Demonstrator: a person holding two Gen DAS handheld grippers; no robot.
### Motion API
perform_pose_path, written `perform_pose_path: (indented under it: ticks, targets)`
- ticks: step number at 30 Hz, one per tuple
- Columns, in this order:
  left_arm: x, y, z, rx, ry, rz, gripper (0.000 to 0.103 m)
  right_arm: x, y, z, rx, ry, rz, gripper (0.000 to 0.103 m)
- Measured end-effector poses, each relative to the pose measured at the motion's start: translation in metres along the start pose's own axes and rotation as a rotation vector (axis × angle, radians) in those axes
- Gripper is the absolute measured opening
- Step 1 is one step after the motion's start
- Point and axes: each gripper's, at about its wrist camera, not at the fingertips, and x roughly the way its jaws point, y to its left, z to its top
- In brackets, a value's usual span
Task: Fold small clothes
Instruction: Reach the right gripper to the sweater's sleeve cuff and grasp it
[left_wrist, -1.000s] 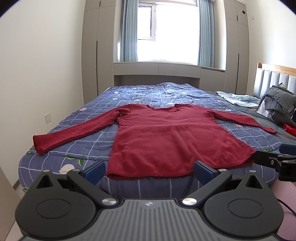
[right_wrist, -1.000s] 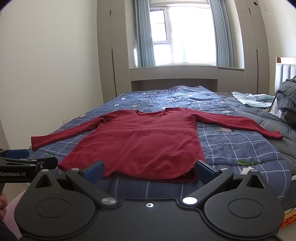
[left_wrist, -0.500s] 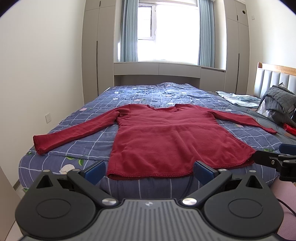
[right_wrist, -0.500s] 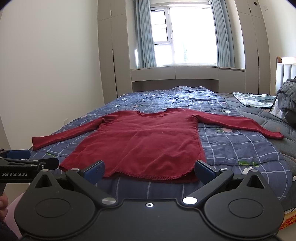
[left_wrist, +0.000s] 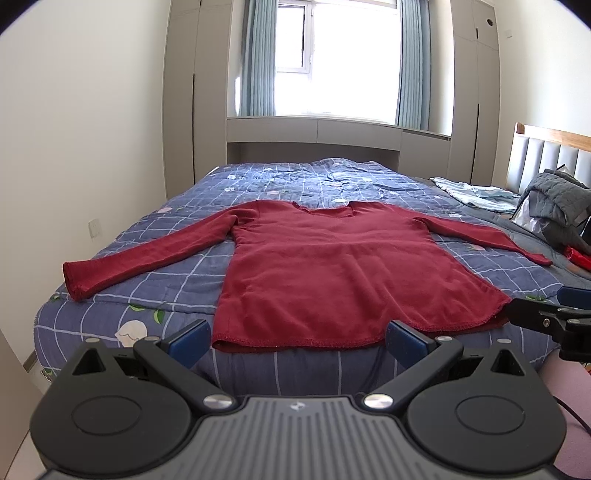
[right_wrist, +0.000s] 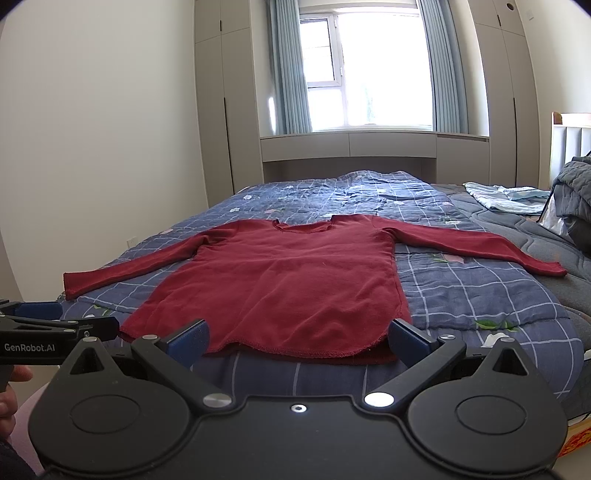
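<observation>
On the blue checked quilted bed (left_wrist: 177, 291), the dark red long-sleeved knit top (left_wrist: 332, 273) lies flat and unfolded, while the left gripper (left_wrist: 297, 338) and right gripper (right_wrist: 298, 339) hover wide open, empty, so all folding remains.

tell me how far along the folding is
Done: the red top lies spread flat on the bed, both sleeves out to the sides. In hand: nothing; the left gripper and right gripper hover open before the hem, apart from the cloth. Left: every fold, sleeves and body, since no part is turned over yet.
</observation>
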Motion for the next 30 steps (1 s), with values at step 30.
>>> perform_pose_path:
  ticks: [30]
  targets:
    - [0.172, -0.035, 0.118, -0.024, 0.166, 0.132, 0.103, 0.139, -0.088, 0.064, 0.057, 0.14, -0.181, 0.103]
